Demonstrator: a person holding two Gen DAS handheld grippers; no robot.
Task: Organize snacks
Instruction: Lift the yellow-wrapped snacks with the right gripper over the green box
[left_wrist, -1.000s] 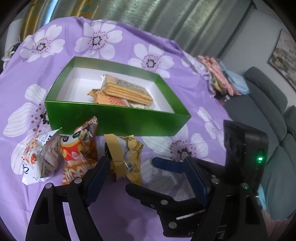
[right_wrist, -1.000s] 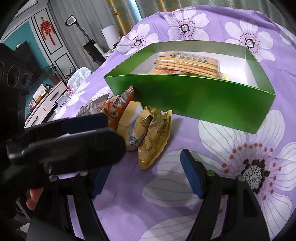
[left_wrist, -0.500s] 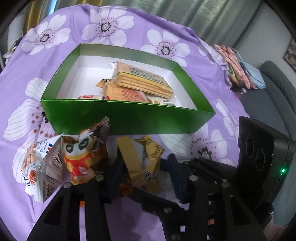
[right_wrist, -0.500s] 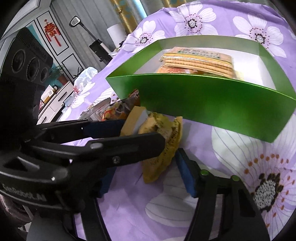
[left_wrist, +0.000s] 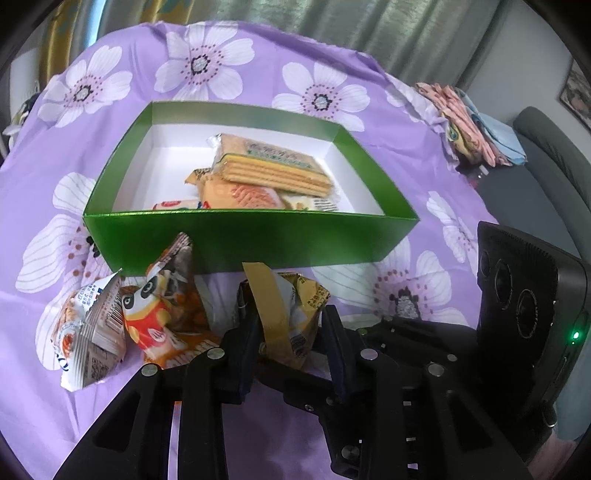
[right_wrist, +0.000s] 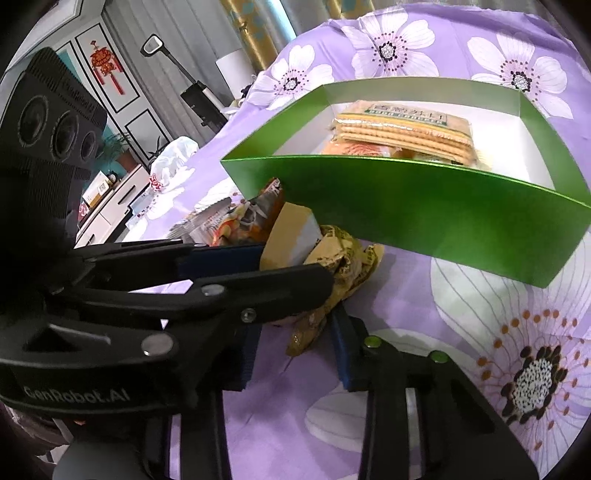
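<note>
- The left gripper (left_wrist: 290, 328) pinches the yellow snack packet (left_wrist: 291, 314) between its blue pads, just in front of the green box (left_wrist: 251, 240).
- The right gripper (right_wrist: 295, 354) has its jaws spread around the same packet (right_wrist: 332, 269).
- Cracker packs (left_wrist: 269, 170) lie inside the box.
- Two more packets (left_wrist: 147, 317) sit on the purple flowered cloth (left_wrist: 406, 147).
</note>
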